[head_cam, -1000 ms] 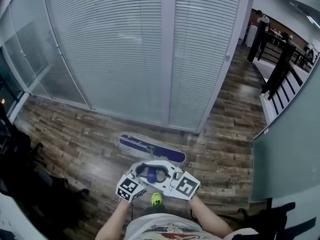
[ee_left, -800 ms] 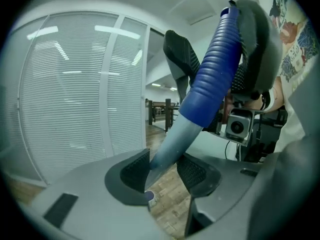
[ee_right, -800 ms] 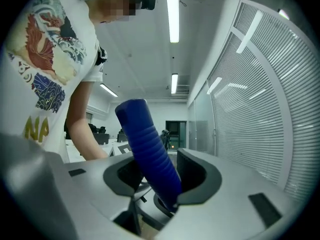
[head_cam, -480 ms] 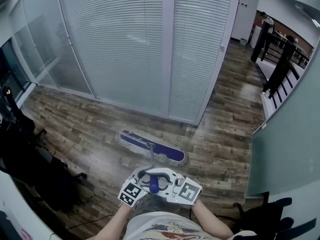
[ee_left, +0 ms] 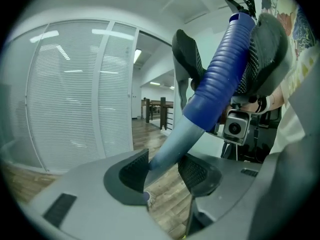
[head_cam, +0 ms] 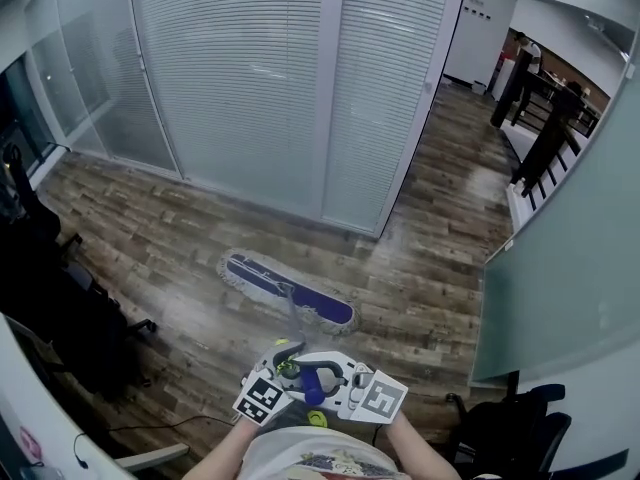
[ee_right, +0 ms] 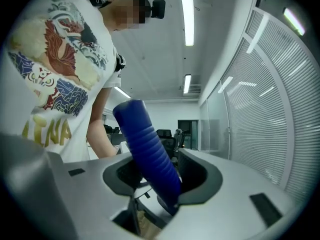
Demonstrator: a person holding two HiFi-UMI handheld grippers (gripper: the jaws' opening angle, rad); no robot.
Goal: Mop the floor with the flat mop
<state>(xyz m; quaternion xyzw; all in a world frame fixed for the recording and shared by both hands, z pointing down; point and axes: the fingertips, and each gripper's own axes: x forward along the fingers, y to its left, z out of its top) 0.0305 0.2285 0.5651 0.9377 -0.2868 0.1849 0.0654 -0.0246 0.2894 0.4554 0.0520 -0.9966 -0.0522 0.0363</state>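
Holding the handle (ee_left: 215,79) of the flat mop (head_cam: 288,290), the left hand-held gripper (ee_left: 162,170) and right hand-held gripper (ee_right: 156,176) have just been opening their jaws slightly.

Person's wearing a white short-sleeved T-shirt (ee_right: 55,74) with a big red, navy and cream print plus some yellowish lettering, and there's a black camera mount (ee_right: 159,6) up on the head. The left gripper (ee_left: 163,172) and right gripper (ee_right: 158,177) are both pale grey plastic with dark, finely textured pads (ee_left: 134,171), and each carries a cube of black-and-white square markers (head_cam: 262,400). Both sets of jaws have just been easing wider, with the blue-ribbed, grey-shafted mop handle (ee_left: 220,69) between them.
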